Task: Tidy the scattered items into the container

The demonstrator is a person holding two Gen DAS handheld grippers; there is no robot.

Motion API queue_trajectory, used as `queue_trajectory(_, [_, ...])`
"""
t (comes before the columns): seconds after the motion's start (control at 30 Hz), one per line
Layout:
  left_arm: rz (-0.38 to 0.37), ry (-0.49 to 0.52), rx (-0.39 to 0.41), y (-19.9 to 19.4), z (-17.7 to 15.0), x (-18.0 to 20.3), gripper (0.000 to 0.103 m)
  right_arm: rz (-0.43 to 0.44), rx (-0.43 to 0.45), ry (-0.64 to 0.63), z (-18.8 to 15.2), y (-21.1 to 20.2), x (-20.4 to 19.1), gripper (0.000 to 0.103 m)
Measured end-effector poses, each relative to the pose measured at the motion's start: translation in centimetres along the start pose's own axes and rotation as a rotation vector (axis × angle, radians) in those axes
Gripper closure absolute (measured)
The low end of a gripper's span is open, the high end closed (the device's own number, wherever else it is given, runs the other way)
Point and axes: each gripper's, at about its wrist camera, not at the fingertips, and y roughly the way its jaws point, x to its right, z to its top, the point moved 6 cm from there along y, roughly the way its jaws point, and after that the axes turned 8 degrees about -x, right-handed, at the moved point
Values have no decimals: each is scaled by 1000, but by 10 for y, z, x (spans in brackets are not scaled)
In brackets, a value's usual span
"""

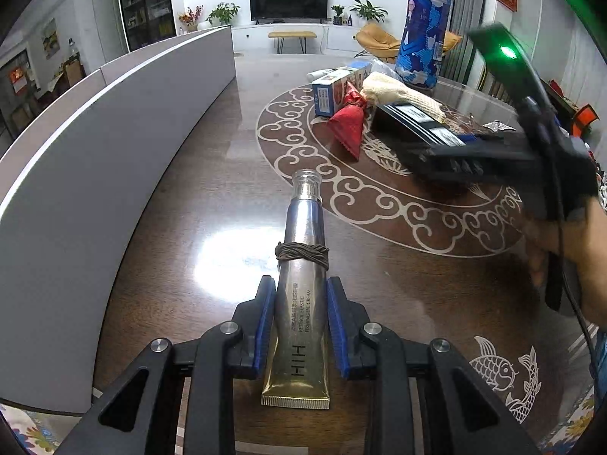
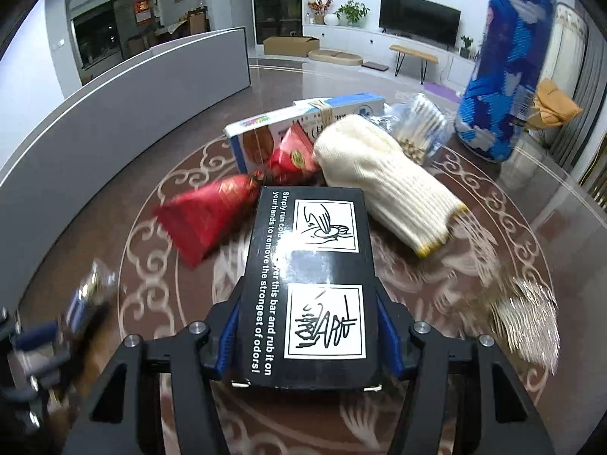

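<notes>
My left gripper [image 1: 301,292] is shut on a silver-gold eye cream tube [image 1: 301,235] with a brown band wound round it, held over the dark table beside the long grey container wall [image 1: 114,151]. In the right wrist view, a black box with white printed pictures [image 2: 311,265] lies between the blue pads of my right gripper [image 2: 307,303], which press on its two long sides. The box rests among a pile: a red foil packet [image 2: 205,216], a cream knit glove [image 2: 383,174], a blue-and-white carton [image 2: 265,129] and a bag of cotton swabs [image 2: 417,117].
A tall blue patterned cylinder [image 2: 504,64] stands at the table's far right. A silvery foil piece [image 2: 527,314] lies blurred to the right of the box. The grey container wall [image 2: 132,87] curves along the left. A hand [image 1: 580,250] holds the right gripper.
</notes>
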Motion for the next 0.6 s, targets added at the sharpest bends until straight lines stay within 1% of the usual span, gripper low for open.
queue_trajectory(0.13, [-9,17,6,-3,-5,9,76,-2,10,3,-39,-22,1,43])
queue_trajectory(0.2, [-13,24,9,-6,-11,14,76,-9,11,15,-67,-37,1,43])
queue_trajectory(0.3, [-17,30,10,-10,-18,24,76,-27,12,40,-104,-59,4,43])
queue_trajectory(0.37, [-16,43,11,-12,-22,33,76,-43,15,63,-123,-69,6,42])
queue_trajectory(0.4, [-12,46,13,-13,-22,35,75,-52,13,75,-128,-72,7,38])
queue_trajectory(0.43, [-3,43,15,-13,-22,36,75,-60,8,91,-132,-72,11,28])
queue_trajectory(0.47, [-2,33,15,-13,-22,36,74,-64,2,106,-133,-71,15,25])
queue_trajectory(0.53, [5,22,7,-11,-19,34,65,-65,-1,128,-135,-72,20,22])
queue_trajectory(0.57, [8,23,-4,-9,-17,33,53,-69,-3,129,-134,-71,20,21])
queue_trajectory(0.6, [6,23,-14,-7,-16,32,37,-71,-6,125,-133,-71,20,18])
